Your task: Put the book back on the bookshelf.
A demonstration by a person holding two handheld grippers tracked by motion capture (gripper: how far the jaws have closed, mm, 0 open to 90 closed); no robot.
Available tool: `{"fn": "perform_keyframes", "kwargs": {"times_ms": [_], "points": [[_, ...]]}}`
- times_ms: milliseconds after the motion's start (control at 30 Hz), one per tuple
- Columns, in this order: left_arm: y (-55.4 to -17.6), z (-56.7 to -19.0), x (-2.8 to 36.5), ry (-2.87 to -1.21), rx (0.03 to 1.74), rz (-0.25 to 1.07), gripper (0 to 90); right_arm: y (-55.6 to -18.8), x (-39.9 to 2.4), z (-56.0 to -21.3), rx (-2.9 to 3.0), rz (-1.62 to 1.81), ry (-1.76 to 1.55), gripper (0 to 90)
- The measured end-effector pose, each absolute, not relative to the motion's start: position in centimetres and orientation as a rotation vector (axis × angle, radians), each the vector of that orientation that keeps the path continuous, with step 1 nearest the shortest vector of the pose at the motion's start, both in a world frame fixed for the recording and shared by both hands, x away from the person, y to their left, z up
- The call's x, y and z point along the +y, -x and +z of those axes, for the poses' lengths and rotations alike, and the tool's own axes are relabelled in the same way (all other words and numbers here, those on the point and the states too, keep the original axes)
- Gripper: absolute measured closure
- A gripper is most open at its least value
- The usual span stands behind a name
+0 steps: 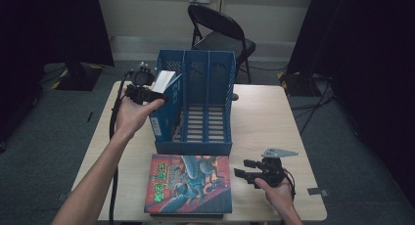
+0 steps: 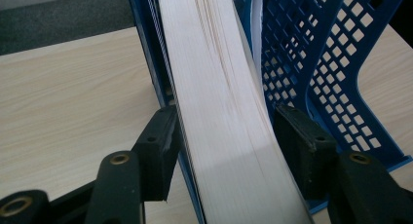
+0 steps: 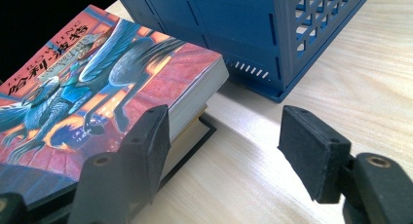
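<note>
A thick book with white page edges leans tilted out of the left slot of a blue file rack. My left gripper reaches it from the left, and in the left gripper view both black pads lie against the book's two sides. A colourful illustrated book lies flat in front of the rack, on top of a dark, thinner book. My right gripper hovers low over the table just right of that book, jaws apart with nothing between them.
The rack's middle and right slots hold nothing. Its perforated blue wall stands close on the right of the held book. Bare wooden table lies right of the rack. A black folding chair stands behind the table.
</note>
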State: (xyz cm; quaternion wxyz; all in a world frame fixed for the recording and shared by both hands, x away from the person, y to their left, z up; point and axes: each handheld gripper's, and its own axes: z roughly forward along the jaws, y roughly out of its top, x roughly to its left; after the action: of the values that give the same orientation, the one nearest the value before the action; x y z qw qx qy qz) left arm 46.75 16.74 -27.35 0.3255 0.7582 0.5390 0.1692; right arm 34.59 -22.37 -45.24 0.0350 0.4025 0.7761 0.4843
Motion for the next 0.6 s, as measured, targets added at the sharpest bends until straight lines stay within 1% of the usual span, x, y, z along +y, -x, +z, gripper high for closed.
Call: {"fn": "perform_keyframes", "kwargs": {"times_ms": [100,167,233,533,600], "points": [[-47.2,-27.0,16.3,-2.014,1.432,0.436,44.6,-34.6,-22.4,-45.2,2.384,1.489,-1.237,35.4],[-47.6,-27.1,16.4,-2.013,1.454,0.410,48.7,-34.6,-22.4,-45.2,2.382,1.492,-1.241,35.4],[-48.1,-27.1,16.4,-2.025,1.486,0.351,48.7,-34.6,-22.4,-45.2,2.383,1.489,-1.241,35.4],[-50.7,-26.8,14.9,-2.160,1.613,0.297,50.3,-34.6,-22.4,-45.3,2.387,1.493,-1.241,35.4],[-50.9,-26.7,14.4,-2.171,1.629,0.294,44.9,-34.6,-22.5,-45.3,2.390,1.493,-1.239,35.4]]}}
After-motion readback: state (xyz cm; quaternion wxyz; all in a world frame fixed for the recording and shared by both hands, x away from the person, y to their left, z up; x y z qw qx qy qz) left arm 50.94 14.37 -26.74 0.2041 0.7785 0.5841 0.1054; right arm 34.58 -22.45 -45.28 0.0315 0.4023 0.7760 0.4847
